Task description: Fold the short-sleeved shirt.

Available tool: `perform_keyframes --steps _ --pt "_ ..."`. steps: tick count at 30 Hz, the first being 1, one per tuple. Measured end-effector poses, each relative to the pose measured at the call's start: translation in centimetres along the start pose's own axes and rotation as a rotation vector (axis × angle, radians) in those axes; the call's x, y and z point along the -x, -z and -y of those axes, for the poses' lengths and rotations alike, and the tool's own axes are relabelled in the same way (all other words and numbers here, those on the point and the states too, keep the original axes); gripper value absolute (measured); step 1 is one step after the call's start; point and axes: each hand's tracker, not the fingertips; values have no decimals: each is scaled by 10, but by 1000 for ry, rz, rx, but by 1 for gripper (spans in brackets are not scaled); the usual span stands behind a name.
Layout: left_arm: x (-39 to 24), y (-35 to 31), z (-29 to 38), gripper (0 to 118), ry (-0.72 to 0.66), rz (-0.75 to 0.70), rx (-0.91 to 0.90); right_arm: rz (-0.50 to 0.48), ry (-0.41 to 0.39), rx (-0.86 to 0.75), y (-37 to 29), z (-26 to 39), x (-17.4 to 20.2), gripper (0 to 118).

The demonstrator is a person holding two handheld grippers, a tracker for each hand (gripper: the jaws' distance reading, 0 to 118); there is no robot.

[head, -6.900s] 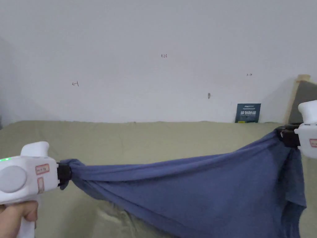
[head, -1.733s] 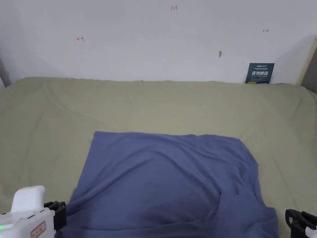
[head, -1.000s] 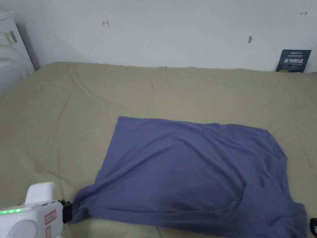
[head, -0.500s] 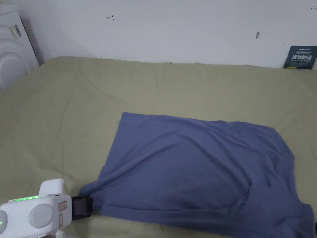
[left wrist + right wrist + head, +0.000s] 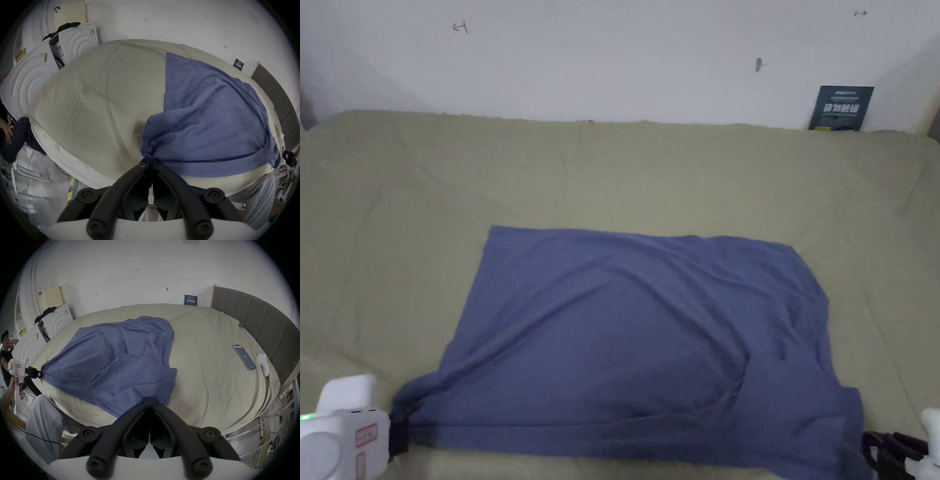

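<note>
Now: shirt pinned at both near corners, long axis along the bed's near edge

Spread mostly flat on the bed [image 5: 650, 169], the blue short-sleeved shirt [image 5: 637, 337], lying a little toward the near edge and well short of the far edge by the wall. Runs wider than deep as seen from the head view, long axis parallel to the bed's near edge.

Left gripper [image 5: 399, 435], at the near-left corner of the shirt: jaws together and clamped on a bunched tip of fabric, seen plainly in the left gripper view [image 5: 150, 160], cloth fanning away up and to the right from the pinch. Right gripper [image 5: 884, 450], at the near-right corner: jaws closed in the right gripper view [image 5: 150, 398], tips meeting at the shirt's near hem; whether cloth sits between them cannot be told for sure, though likely.

Lies wholly forward of both grippers, toward the wall, with one gripper at each end of the near hem, so neither nearer than the other. Probably calls for a fold carrying that near hem away toward the far hem, both ends moved together. Some rumpling and a doubled-over flap near the right side, apt to be trapped in a fold.

Off to the right on the bed, well apart from the shirt, a phone [image 5: 244, 357].
</note>
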Motion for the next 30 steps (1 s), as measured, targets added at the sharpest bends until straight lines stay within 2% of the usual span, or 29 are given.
perform_keyframes --steps 2,3,4,5,6,7,8,10,11,12,13,14,15,17,20,21,30 --pt "-3 -2 0 0 11 -6 -2 -15 5 11 2 0 -2 47" --pt "-4 -3 0 0 13 -11 -1 -18 8 20 4 -1 -2 62" --pt "-1 1 0 0 15 -14 0 -61 11 54 8 -1 -3 62" --pt "-1 1 0 0 11 -16 -3 -112 16 88 13 0 -3 105" --pt "-1 1 -1 0 7 -16 -1 -97 32 103 14 5 -3 118" --pt "-1 1 -2 0 6 -16 0 -96 5 91 19 2 -1 118" --pt "-2 0 -1 0 4 -17 -2 -54 -11 135 24 3 0 118" --pt "-2 2 -2 0 1 -17 3 -66 -24 161 31 8 -3 118" --pt "-1 2 -2 0 -4 -18 1 -66 -12 183 35 10 -5 115" --pt "-3 3 -2 0 -4 -19 7 -79 2 208 38 11 -7 103" --pt "-3 3 -2 0 -3 -20 6 -76 3 191 33 11 -7 50" --pt "-3 2 -2 0 3 -21 6 -49 -12 180 31 12 -6 3" --pt "-2 1 -2 0 3 -22 4 -17 -44 175 31 13 -6 3" --pt "-1 -1 -2 0 2 -18 4 -96 -7 196 26 11 -15 3" --pt "2 -7 -2 0 -3 -8 0 -55 -34 152 18 5 -17 2" --pt "2 -9 -2 0 -1 -7 -2 -39 -52 119 10 10 -8 2" --pt "-3 -34 -17 0 30 32 -55 -44 -26 32 -12 -21 -6 2"
